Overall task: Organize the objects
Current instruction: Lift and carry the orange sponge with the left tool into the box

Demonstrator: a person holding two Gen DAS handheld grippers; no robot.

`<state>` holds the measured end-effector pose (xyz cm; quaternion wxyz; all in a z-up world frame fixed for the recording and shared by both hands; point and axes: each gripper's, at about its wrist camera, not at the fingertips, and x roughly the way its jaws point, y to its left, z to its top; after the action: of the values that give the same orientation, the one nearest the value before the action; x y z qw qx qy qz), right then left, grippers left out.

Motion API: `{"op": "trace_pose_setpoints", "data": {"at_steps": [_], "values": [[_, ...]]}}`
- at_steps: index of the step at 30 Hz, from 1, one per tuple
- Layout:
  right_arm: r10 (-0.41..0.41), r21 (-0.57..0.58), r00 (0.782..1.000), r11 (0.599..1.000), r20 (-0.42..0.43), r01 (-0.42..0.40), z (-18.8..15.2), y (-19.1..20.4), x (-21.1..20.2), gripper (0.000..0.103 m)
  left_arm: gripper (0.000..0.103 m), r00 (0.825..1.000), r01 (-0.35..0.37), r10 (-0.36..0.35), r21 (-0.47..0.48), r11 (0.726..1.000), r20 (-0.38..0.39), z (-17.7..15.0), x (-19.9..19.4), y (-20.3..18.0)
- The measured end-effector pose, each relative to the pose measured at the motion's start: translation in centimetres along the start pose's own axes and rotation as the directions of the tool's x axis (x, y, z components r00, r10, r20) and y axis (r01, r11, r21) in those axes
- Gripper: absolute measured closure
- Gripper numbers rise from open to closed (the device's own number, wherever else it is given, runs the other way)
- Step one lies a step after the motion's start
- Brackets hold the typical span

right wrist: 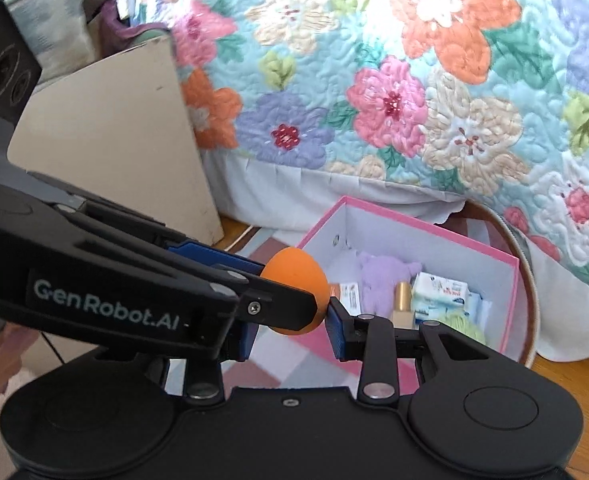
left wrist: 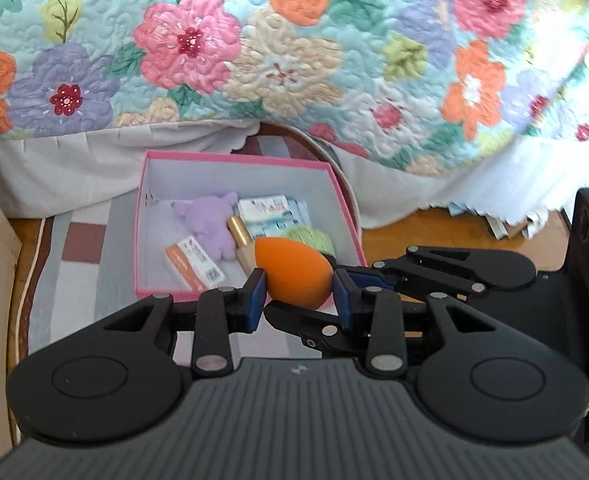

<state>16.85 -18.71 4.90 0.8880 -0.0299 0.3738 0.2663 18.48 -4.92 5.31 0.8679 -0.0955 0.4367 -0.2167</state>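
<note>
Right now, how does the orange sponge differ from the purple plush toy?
The orange sponge is smooth and egg-shaped; the purple plush toy is fuzzy and irregular. The sponge is held up, pinched between both the left claw and the right claw; the toy lies loose inside the pink box. The sponge is outside the box. Both look soft.

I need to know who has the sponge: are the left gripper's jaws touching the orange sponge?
Touching. In the left wrist view, the left gripper has both blue pads pressed against the orange sponge.

floral quilted bedspread (left wrist: 294, 40), wooden floor (left wrist: 414, 236), checked rug (left wrist: 82, 248)
</note>
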Motion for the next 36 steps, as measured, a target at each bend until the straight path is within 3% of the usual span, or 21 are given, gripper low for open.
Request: {"op": "trace_pose_setpoints", "data": {"at_steps": [7, 17, 24, 36], "values": [[-0.005, 0.038, 1.000, 0.999, -0.014, 0.006, 1.5, -4.0, 5.9, 0.062, 0.068, 1.000, -0.006, 0.006, -0.046, 0.999, 0.001, 2.6, 6.8, 2.7], [0.067, 0.219, 0.996, 0.974, -0.062, -0.051, -1.7, -9.1, 13.5, 0.060, 0.068, 0.998, 0.008, -0.018, -0.162, 0.987, -0.064, 1.5, 15.3, 6.8], [0.065, 0.149, 0.989, 0.988, -0.134, -0.045, -3.4, -9.3, 15.6, 0.060, 0.068, 0.998, 0.020, -0.034, -0.208, 0.978, -0.060, 0.6, 17.7, 8.2], [0.035, 0.151, 0.987, 0.988, -0.155, -0.011, -4.5, -10.0, 17.5, 0.060, 0.068, 0.996, -0.031, 0.014, -0.208, 0.978, -0.083, -0.1, 20.5, 8.8]]}}
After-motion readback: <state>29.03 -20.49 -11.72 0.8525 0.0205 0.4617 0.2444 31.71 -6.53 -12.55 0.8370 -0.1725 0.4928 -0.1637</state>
